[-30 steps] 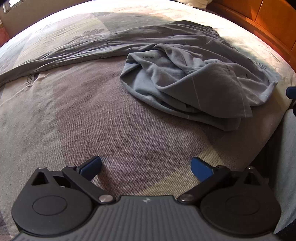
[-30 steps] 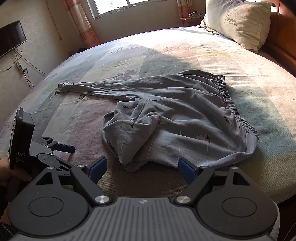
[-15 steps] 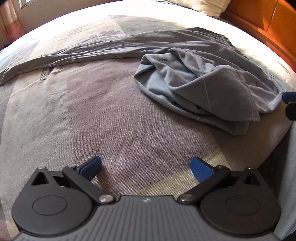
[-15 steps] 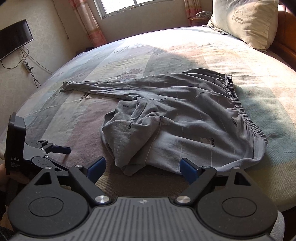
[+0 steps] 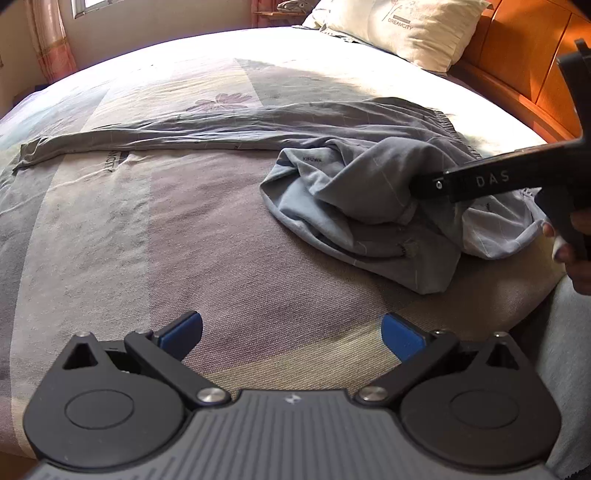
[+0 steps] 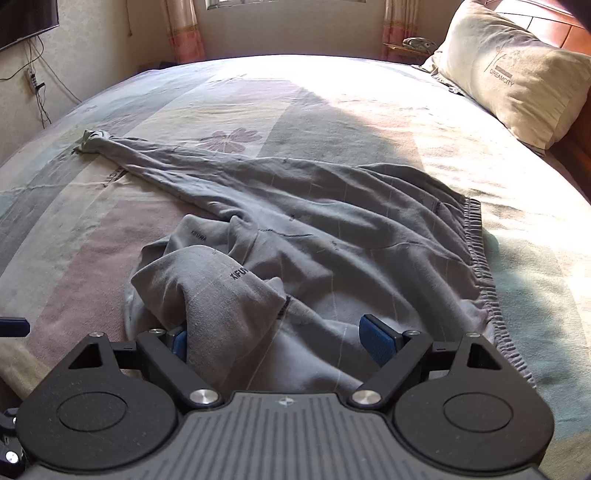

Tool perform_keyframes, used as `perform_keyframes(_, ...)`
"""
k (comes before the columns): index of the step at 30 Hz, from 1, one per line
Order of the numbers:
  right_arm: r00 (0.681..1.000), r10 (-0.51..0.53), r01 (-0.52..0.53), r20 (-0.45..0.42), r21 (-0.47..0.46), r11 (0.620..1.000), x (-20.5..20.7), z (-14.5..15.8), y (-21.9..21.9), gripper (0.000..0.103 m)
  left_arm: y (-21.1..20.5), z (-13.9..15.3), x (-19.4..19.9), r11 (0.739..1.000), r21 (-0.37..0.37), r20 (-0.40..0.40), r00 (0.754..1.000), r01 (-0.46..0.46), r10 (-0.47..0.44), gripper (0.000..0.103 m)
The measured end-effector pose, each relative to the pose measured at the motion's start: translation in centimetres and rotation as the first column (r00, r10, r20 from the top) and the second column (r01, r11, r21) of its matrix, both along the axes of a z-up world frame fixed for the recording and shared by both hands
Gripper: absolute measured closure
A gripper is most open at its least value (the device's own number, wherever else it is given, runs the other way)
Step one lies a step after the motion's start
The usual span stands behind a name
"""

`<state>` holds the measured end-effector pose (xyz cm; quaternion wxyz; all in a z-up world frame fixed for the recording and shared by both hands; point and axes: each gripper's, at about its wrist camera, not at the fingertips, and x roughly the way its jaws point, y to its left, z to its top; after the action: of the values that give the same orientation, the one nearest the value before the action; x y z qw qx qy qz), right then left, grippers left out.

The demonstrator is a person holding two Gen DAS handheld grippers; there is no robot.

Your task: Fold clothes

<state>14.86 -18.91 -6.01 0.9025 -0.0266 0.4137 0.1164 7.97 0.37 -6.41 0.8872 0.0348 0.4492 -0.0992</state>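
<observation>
Trousers (image 6: 332, 236), waistband (image 6: 476, 254) in right view, hand (image 5: 576, 240) in left

- A wide bed (image 6: 351, 110) fills the room, its patchwork cover (image 5: 110, 229) in faded mauve, beige and grey-green blocks with a purple flower motif (image 6: 231, 139).
- Sunlight falls across the far half of the cover, leaving the near side in shade.
- A cream pillow (image 6: 513, 79) printed "DREAMCITY" leans against an orange-brown wooden headboard (image 5: 532, 62) on the right.
- A window (image 6: 284, 1) sits in the far wall, flanked by pink patterned curtains (image 6: 183, 29).
- A small wooden shelf (image 6: 406, 48) stands beside the pillow, holding something too small to make out.
- On the textured left wall, a dark flat screen (image 6: 26, 18) hangs above trailing cables (image 6: 38, 88).
</observation>
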Motion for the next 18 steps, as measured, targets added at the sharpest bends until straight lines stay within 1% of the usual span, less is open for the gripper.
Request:
perform_keyframes(4, 0.997, -0.07, 0.07, -0.012, -0.031, 0.997, 2.2, -0.7, -1.8, 0.011, -0.4, 0.2, 0.1, 1.0, -0.016, 0.005, 1.0, 0.001, -0.001, 0.001)
perform_keyframes(7, 0.992, -0.119, 0.119, -0.033, -0.007, 0.993, 2.2, -0.9, -3.5, 0.011, -0.5, 0.4, 0.1, 1.0, -0.017, 0.008, 1.0, 0.003, -0.002, 0.001)
perform_keyframes(9, 0.989, -0.144, 0.145, -0.027, 0.024, 0.989, 1.1, -0.5, -4.4, 0.011, -0.5, 0.4, 0.1, 1.0, -0.009, 0.009, 1.0, 0.001, -0.001, 0.001)
perform_keyframes(11, 0.99, -0.137, 0.137, 0.006, 0.073, 0.988, -1.3, 0.8, -4.9, 0.011, -0.6, 0.5, 0.1, 1.0, -0.001, 0.01, 1.0, -0.001, 0.001, 0.001)
perform_keyframes(13, 0.996, -0.084, 0.079, 0.034, 0.133, 0.988, -4.0, 1.8, -4.8, 0.011, -0.6, 0.6, 0.2, 1.0, 0.01, 0.009, 1.0, -0.003, 0.002, 0.001)
perform_keyframes(16, 0.997, 0.038, -0.05, 0.063, 0.214, 0.975, -7.3, 2.7, -4.0, 0.005, -0.7, 0.9, 0.5, 0.998, 0.055, 0.011, 1.0, -0.012, 0.011, 0.001)
perform_keyframes(18, 0.991, 0.122, -0.131, 0.055, 0.222, 0.966, -8.0, 2.2, -2.6, 0.005, -0.5, 1.3, 0.6, 0.996, 0.087, 0.014, 1.0, -0.019, 0.018, 0.001)
